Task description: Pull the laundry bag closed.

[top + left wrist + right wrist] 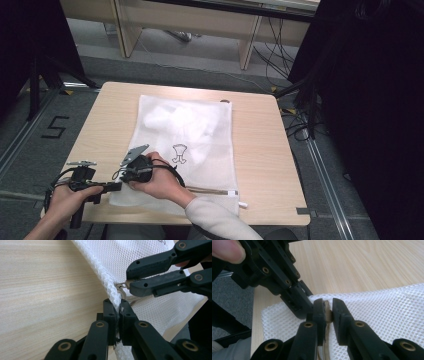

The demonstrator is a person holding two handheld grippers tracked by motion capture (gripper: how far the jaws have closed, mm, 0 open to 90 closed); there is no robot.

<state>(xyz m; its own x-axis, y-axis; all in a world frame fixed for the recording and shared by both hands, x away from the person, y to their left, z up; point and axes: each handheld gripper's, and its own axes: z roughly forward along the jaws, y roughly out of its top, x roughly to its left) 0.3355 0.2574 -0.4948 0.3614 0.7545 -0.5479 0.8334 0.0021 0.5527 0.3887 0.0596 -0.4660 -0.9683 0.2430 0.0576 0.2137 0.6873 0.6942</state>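
Gripping the near-left corner of a white mesh zip-up laundry bag [187,145], both grippers meet on a pale wooden table [260,145].

From the left, the left gripper [116,311] is clamped on the bag's bunched mesh edge; just beside it the right gripper [328,312] is clenched on a small tan zipper pull [328,314], mostly hidden between its jaws. Soft white contents inside the bag are blurred and hard to identify, and a small dark printed figure [179,153] is too small to read.
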